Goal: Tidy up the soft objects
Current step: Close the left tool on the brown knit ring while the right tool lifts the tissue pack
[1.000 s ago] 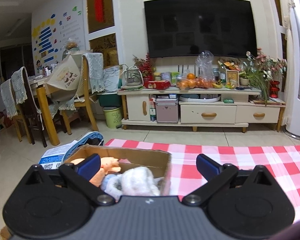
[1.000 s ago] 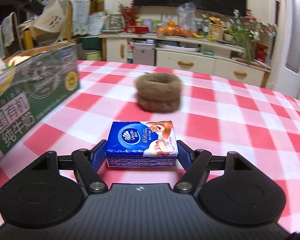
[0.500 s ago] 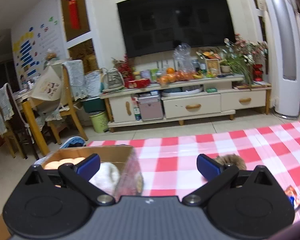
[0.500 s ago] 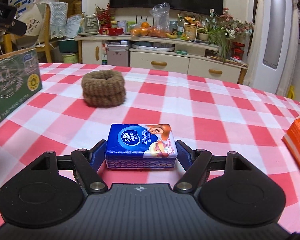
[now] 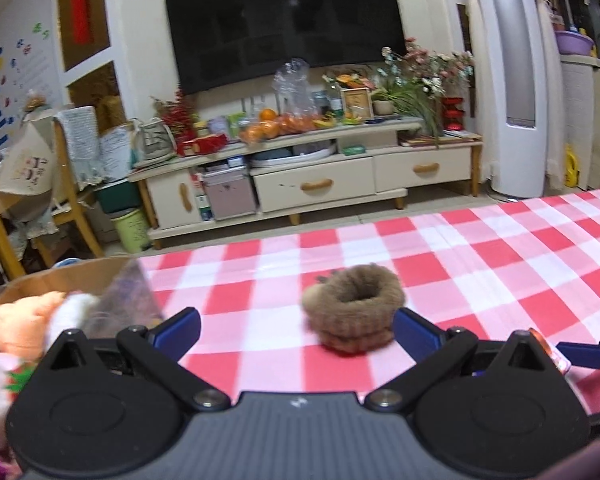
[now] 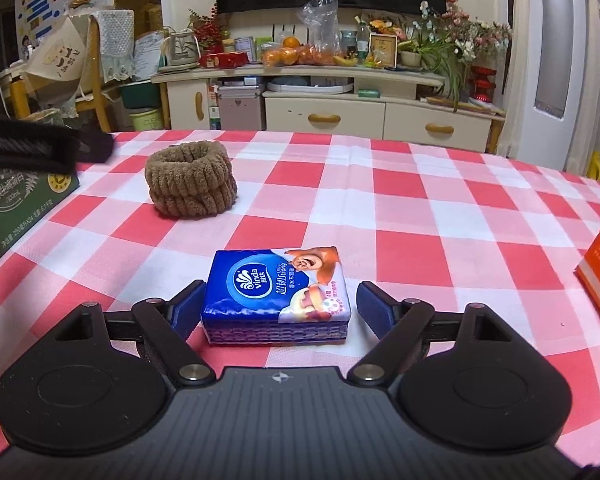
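Item: right claw (image 6: 279, 310) opening, tissue pack (image 6: 277, 294) between jaws, right pad clear; left claw (image 5: 297, 330) wide, empty, near scrunchie (image 5: 354, 312); we risk knocking it off-centre

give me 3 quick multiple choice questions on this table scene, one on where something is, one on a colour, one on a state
1. Where does the brown fuzzy ring sit?
A in the cardboard box
B on the checked tablecloth
C on the tissue pack

2. What is the tissue pack's main colour?
A blue
B green
C yellow

3. How does the tissue pack lie?
A hanging in the air
B standing on end
C flat on the cloth

Answers:
1 B, it rests on the checked tablecloth, outside the cardboard box.
2 A, its wrapper is blue.
3 C, it lies flat.
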Available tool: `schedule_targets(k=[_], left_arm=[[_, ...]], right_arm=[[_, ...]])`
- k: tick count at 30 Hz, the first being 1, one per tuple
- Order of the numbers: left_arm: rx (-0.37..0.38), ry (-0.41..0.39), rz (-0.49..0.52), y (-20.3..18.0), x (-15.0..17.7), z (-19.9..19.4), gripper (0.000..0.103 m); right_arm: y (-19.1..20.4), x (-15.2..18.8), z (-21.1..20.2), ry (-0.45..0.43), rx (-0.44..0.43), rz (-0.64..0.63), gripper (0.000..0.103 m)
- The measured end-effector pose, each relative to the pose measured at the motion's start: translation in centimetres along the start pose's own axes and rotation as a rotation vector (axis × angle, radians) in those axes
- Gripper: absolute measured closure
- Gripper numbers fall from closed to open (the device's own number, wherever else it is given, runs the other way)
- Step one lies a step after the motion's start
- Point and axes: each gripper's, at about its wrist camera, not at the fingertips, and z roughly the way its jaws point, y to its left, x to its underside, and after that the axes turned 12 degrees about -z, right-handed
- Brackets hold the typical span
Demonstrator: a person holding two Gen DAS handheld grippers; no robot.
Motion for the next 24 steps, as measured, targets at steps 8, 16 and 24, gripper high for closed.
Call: schedule_targets(k=[8,16,24], left_arm=[[0.013,0.032,-0.051,-3.2,0.7,4.3,0.002],[-0.029,0.070,-0.024,-4.8,0.9,8.1,0.006],[-0.033,0.098,-0.056,-4.5,0.6,9.3,0.038]], right_arm=[[-1.2,0.2,0.5,0.012,-0.034,0.050,0.002],[-1.8,0.1,0.6,0.001,-0.046,0.066,0.002],[-2.0,0.1,0.6,-0.003,-0.049,0.070,0.010]])
